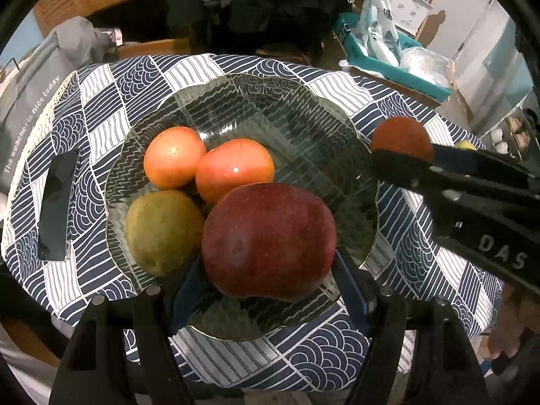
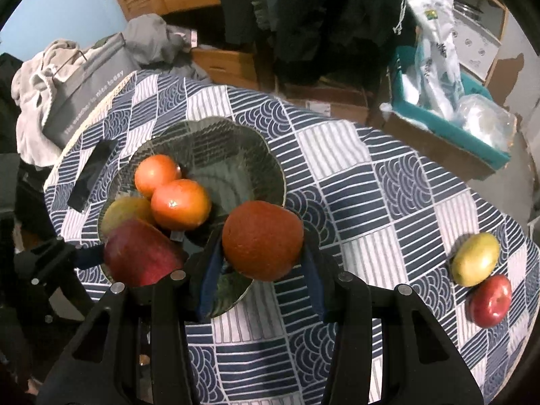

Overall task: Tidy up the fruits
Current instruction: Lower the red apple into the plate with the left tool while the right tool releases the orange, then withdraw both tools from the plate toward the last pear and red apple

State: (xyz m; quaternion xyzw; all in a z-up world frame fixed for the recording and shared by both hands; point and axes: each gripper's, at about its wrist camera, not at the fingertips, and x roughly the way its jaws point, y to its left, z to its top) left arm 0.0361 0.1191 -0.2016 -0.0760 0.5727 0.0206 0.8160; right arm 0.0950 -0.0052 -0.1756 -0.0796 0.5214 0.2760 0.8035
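Observation:
My left gripper (image 1: 268, 263) is shut on a large red apple (image 1: 268, 241) and holds it over the near part of the glass bowl (image 1: 303, 128). In the bowl lie two oranges (image 1: 173, 157) (image 1: 234, 168) and a green-yellow fruit (image 1: 163, 231). My right gripper (image 2: 261, 263) is shut on a dark orange fruit (image 2: 262, 244) and holds it above the bowl's right rim (image 2: 273, 165); it also shows in the left wrist view (image 1: 400, 136). A yellow-green fruit (image 2: 476, 258) and a small red apple (image 2: 491, 300) lie on the tablecloth at the right.
The round table carries a blue-and-white patterned cloth (image 2: 371, 202). A black phone (image 2: 89, 175) lies left of the bowl. A grey bag (image 2: 84, 101) stands at the table's left edge. A teal box with plastic bags (image 2: 449, 114) stands beyond the table.

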